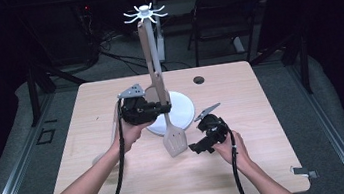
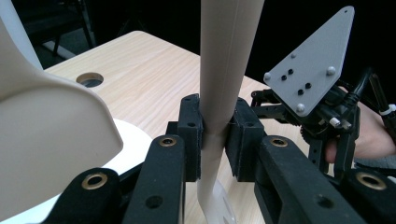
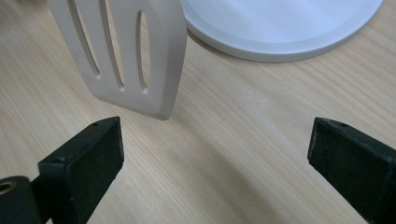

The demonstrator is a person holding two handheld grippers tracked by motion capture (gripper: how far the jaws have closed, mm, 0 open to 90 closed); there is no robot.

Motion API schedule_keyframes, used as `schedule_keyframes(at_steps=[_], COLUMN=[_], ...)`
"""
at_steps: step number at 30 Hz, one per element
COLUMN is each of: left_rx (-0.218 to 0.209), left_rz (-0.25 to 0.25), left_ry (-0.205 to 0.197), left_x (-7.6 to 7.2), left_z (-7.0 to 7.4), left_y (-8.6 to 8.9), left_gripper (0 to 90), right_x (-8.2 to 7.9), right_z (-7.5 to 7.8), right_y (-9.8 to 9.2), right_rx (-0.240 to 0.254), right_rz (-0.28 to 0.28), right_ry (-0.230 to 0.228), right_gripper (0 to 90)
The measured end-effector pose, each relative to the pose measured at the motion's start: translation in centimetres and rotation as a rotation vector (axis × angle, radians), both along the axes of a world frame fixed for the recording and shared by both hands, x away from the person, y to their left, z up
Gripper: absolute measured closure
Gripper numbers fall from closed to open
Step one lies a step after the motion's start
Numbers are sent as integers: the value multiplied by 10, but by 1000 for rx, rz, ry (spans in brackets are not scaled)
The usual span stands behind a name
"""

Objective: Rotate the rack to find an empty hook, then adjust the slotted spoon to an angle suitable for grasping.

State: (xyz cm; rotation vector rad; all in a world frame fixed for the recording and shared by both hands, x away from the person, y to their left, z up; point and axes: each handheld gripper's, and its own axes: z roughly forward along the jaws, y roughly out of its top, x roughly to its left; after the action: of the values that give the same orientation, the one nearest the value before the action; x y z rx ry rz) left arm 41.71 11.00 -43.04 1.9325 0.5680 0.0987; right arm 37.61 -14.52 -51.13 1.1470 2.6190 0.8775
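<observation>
We have the slotted spatula [image 1: 165, 108] clamped by its handle in the left gripper [image 2: 212, 135], jaws pressed on it, blade hanging below them just off the tabletop [image 1: 121, 184]. The right gripper [image 3: 210, 154] waits with jaws wide and empty, blade just ahead of them. We judge the hanging step is in hand: next, lift the handle end up to the rack [image 1: 145, 14] hooks above the jaws.

Light wooden counter [image 1: 121, 184] with a round cable hole [image 1: 199, 80] near its far edge. Beyond it, a dark folding chair [image 1: 221, 10] and loose cables [image 1: 119, 56] on grey floor [image 1: 9, 143]. Small metal bracket [image 1: 305, 171] at the near right corner.
</observation>
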Motion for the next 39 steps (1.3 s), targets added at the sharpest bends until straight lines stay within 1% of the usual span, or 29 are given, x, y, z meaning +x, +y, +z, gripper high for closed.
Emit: schedule_keyframes(at_steps=[10, 11, 13, 20, 22, 24, 25, 27, 29, 32, 39], left_rx=[13, 9, 14, 18, 21, 18, 25, 18, 21, 26, 19], left_rz=[-7, -5, -7, -8, -9, -8, -6, -9, -8, -9, -4], left_ry=[-12, -13, -17, -26, -29, -30, -32, -34, -40, -38, -45], left_x=[4, 5, 5, 7, 8, 9, 9, 10, 11, 13, 16], left_z=[8, 8, 10, 14, 16, 17, 18, 19, 21, 22, 26], left_y=[-3, -4, -4, -6, -6, -6, -6, -7, -7, -7, -7], left_gripper=[775, 776, 775, 775, 775, 775, 775, 775, 775, 775, 775], right_x=[1, 1, 1, 2, 2, 2, 2, 2, 2, 2, 2], right_z=[-2, -2, -2, -2, -3, -3, -4, -3, -4, -4, -4], right_y=[1, 1, 1, 1, 2, 2, 2, 2, 2, 2, 3], right_rx=[-7, -9, -16, -17, -10, -13, -17, -22, -22, -27, -24], right_rz=[0, 0, 3, 3, 5, 5, 7, 10, 7, 7, 8], right_ry=[5, 4, 6, 11, 11, 10, 7, 16, 15, 18, 11], right_gripper=[35, 36, 36, 37, 37, 38, 38, 39, 41, 43, 43])
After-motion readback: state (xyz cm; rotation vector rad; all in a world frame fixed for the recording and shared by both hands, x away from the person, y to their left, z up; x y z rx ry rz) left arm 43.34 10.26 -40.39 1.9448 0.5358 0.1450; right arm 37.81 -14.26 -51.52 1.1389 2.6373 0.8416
